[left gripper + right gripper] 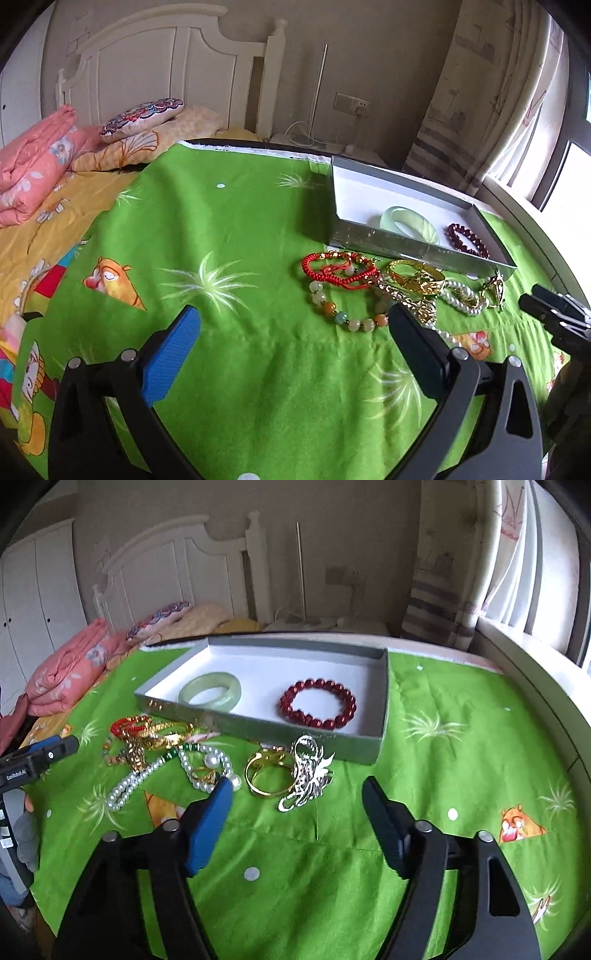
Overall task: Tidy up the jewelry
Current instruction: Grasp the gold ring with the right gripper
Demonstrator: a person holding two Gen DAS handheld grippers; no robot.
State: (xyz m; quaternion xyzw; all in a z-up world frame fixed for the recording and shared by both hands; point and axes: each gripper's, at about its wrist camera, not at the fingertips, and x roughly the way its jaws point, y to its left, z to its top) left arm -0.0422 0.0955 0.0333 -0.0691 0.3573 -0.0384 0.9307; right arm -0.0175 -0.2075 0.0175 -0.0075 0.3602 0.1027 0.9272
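A grey tray (266, 728) with a white floor holds a pale green jade bangle (209, 692) and a dark red bead bracelet (318, 703); the tray also shows in the left wrist view (417, 249). In front of it lies a pile of jewelry: a gold bangle (266, 775), a silver ornament (307, 775), a pearl string (162, 771), red cord bracelets (338, 268) and a coloured bead bracelet (345, 314). My right gripper (297, 797) is open and empty just in front of the gold bangle. My left gripper (291, 317) is open and empty, left of the pile.
Everything lies on a green cartoon cloth (229, 258) on a bed. Folded pink quilt (33, 162) and pillows (144, 118) sit at the far left by the white headboard. A windowsill (532, 679) and curtain run along the right.
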